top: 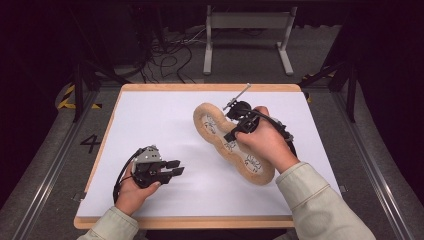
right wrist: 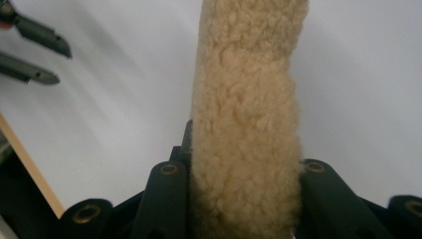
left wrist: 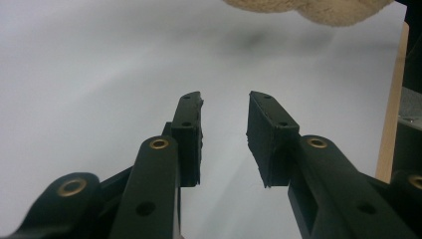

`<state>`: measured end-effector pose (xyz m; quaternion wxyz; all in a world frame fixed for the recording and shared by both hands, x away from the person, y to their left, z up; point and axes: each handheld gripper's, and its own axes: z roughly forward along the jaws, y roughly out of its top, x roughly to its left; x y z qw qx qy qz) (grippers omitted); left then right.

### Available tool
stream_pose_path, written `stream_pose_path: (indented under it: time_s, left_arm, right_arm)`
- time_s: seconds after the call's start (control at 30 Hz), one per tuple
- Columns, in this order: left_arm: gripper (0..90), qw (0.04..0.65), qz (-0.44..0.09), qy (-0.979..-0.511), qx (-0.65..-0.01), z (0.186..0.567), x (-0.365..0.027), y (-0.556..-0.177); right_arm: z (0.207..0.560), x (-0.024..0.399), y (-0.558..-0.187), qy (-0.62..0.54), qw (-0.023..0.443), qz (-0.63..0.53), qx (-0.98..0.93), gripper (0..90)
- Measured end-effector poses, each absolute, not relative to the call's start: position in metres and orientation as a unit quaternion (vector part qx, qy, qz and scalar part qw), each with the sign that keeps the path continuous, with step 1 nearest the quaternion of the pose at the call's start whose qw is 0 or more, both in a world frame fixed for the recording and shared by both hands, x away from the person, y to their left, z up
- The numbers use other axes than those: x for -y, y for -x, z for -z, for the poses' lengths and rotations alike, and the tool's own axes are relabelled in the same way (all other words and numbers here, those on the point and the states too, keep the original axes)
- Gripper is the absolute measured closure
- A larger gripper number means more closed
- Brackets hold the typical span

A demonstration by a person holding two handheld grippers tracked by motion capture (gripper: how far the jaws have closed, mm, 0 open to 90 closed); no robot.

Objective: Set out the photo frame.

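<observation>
High view: cables, metal stand beyond table.

A lab or test workshop: dark curtained surround, tangled cables on grey floor at upper left, yellow-black hazard tape, a wood-edged white counter at centre.

Through the left gripper view I see my left gripper with its 2 black jaws rising from the bottom edge, a clear gap between them and nothing inside it. Brass-coloured rivets dot the jaw arms. Under them lies the white table surface, bare here. At the top edge hangs the rim of a tan fleecy cushion (just its fuzzy underside, slightly blurred), well apart from the jaw tips, with a faint shadow below it. A wooden table edge runs down the right side.
</observation>
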<state>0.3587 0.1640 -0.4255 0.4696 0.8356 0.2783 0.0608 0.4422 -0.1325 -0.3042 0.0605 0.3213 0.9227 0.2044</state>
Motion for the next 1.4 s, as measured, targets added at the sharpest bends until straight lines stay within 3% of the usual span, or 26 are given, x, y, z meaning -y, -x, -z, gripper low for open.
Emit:
stream_pose_path:
  time_s: [0.4,0.57,0.93,1.4]
  left_arm:
    - [67.6,0.475,-0.054,-0.823,-0.305,0.431,-0.18,-0.363]
    - [67.8,0.475,-0.059,-0.818,-0.319,0.432,-0.189,-0.359]
    - [68.6,0.472,-0.066,-0.815,-0.33,0.433,-0.197,-0.354]
    - [68.7,0.468,-0.062,-0.819,-0.327,0.435,-0.195,-0.357]
  right_arm:
    - [0.293,0.12,-0.443,-0.141,0.045,-0.172,-0.974,69.8]
    - [0.302,0.113,-0.442,-0.051,0.012,-0.166,-0.985,69.8]
    - [0.326,0.099,-0.445,-0.004,-0.034,-0.126,-0.992,69.8]
    - [0.352,0.101,-0.453,-0.009,-0.041,-0.11,-0.993,69.4]
